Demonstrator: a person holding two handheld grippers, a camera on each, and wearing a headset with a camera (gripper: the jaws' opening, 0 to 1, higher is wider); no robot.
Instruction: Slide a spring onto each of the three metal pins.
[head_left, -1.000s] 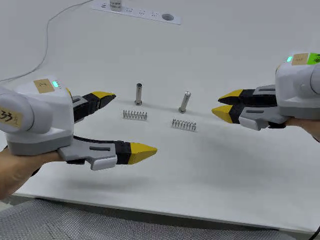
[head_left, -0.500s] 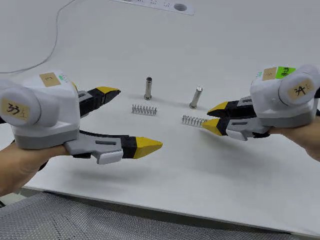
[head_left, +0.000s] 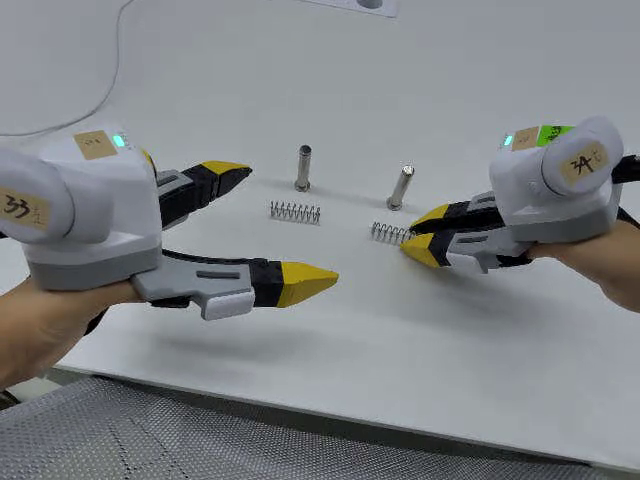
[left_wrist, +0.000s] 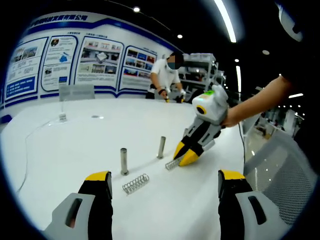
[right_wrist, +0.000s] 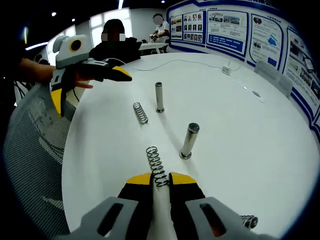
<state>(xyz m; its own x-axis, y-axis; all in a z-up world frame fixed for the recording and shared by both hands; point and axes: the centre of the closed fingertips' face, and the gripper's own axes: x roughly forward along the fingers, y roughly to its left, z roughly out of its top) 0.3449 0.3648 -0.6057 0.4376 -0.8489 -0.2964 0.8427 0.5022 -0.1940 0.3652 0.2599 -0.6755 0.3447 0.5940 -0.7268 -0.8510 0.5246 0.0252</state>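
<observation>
Pickup of the first spring looks to be the step in hand. The right hand-held gripper (head_left: 406, 240) has its jaws drawn almost together on the near end of a spring (head_left: 386, 233). The spring pokes out ahead of the tips, low over the bench (head_left: 450, 350); whether it has cleared the surface I cannot tell. Just beyond that spring stands an upright pin (head_left: 400, 188), leaning a little in the head view. The next move, by my reckoning, calls for lifting the spring, turning it upright and lining its open end over that pin's head before easing it down. Held by one end, it may sag or flick aside. The left hand-held gripper (head_left: 290, 224) hovers wide open, holding nothing, near a second spring (head_left: 295, 211) lying just before a second upright pin (head_left: 303, 167).
</observation>
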